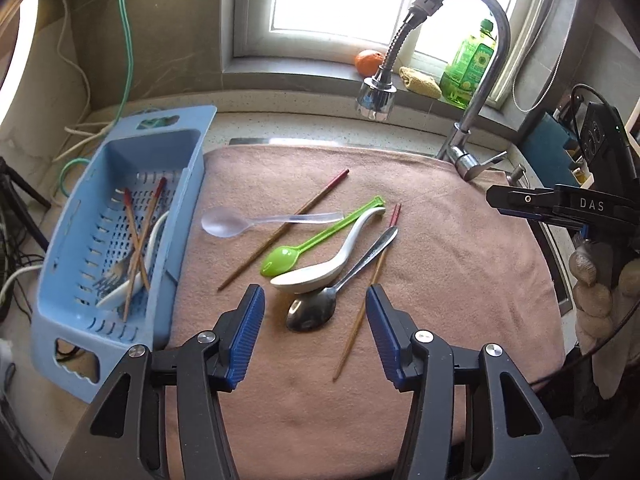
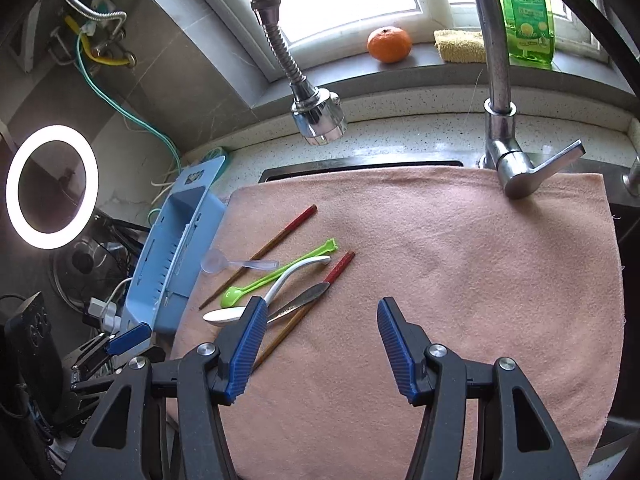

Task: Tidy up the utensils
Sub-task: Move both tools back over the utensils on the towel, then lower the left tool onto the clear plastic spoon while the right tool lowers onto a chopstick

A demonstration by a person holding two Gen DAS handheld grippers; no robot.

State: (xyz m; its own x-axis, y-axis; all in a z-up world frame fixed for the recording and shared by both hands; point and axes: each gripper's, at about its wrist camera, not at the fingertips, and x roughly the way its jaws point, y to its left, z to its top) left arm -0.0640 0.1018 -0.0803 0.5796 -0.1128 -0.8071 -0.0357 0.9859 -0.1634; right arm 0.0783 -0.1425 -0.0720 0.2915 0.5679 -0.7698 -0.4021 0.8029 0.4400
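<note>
Reading "DAS", white letters mark the right gripper (image 1: 520, 206) arm.

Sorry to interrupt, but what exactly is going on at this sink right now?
A person is sorting utensils with a handheld gripper in each hand. The blue basket already holds chopsticks, a fork and a white spoon. Still lying on the pink towel are a clear spoon, a green spoon, a white soup spoon, a metal spoon and two chopsticks. The left gripper hovers open over the metal spoon; the right gripper is open and empty above bare towel.
</note>
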